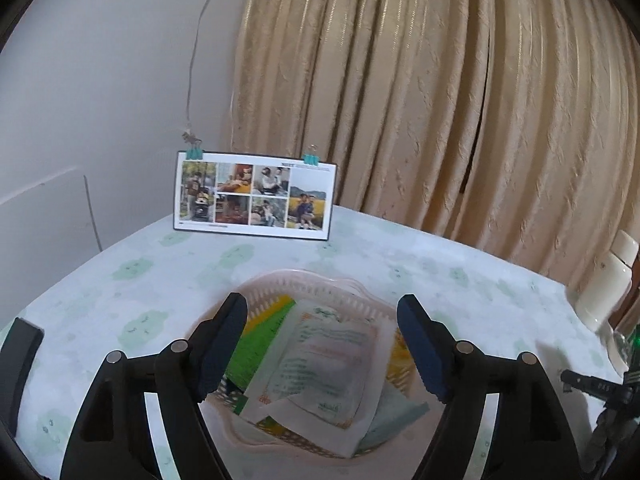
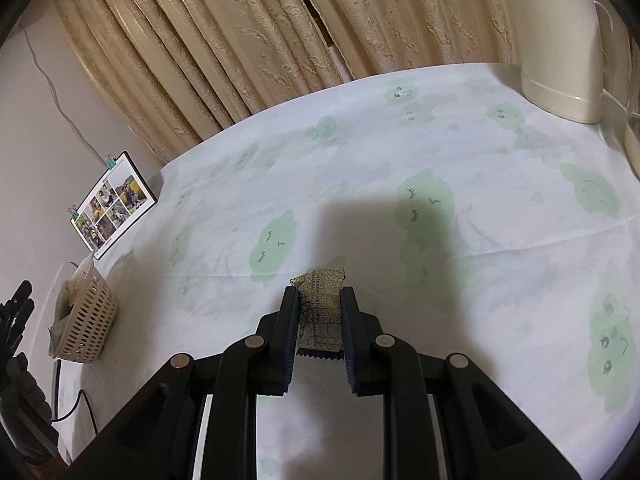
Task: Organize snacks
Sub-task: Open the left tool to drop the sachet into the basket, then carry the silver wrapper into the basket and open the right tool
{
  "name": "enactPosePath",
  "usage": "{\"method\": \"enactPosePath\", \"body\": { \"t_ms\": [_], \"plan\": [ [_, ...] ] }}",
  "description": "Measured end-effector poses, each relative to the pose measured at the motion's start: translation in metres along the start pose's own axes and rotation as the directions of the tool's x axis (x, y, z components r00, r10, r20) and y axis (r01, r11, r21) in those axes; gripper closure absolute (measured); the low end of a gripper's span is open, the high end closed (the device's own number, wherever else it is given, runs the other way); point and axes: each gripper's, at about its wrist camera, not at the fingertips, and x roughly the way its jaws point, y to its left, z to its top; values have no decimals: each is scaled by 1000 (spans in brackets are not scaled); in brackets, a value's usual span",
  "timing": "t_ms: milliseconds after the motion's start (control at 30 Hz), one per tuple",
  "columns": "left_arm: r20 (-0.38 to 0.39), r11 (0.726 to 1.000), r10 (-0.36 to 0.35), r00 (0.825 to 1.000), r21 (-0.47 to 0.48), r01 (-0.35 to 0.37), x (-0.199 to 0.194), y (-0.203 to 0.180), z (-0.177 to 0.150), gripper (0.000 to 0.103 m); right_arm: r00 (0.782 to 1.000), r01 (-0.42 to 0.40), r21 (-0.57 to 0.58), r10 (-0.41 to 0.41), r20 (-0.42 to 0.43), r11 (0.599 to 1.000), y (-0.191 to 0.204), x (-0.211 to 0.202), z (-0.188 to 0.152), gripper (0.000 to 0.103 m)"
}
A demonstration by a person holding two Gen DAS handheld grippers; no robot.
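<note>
A pale slotted plastic basket (image 1: 320,286) sits on the table right under my left gripper (image 1: 322,312), which hangs open above it with nothing between its fingers. Inside lie several snack packets: a large white one (image 1: 328,360) on top, a green and yellow one (image 1: 260,336) beneath. My right gripper (image 2: 320,300) is shut on a small beige and dark patterned snack packet (image 2: 320,304), held just above the tablecloth. In the right wrist view the basket (image 2: 86,320) stands far to the left, with the left gripper's dark fingers (image 2: 18,300) beside it.
A white tablecloth (image 2: 360,160) with green cloud prints covers the table. A photo calendar (image 1: 254,196) stands at the back by the wall. A cream kettle (image 2: 560,40) stands at the far right. Beige curtains (image 1: 440,80) hang behind. A dark object (image 1: 20,360) lies at the left edge.
</note>
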Motion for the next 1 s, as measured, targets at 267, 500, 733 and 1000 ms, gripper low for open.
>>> {"method": "enactPosePath", "body": {
  "t_ms": [267,500,733,1000],
  "plan": [
    [-9,999,22,1000,-36,-22,-6,24,-4,25,999,-50,-12,50,-4,999,29,-4,-12,84],
    [-6,997,47,999,-56,-48,-17,44,-11,24,986,-169,-74,169,-10,983,94,-7,-17,84],
    [-17,997,47,999,-58,-48,-26,58,-20,23,950,-313,-182,310,-46,932,185,-11,-20,83],
    [-19,997,47,999,-59,-48,-38,69,-27,20,913,-408,-264,388,-126,874,261,2,-39,81]
  ]
}}
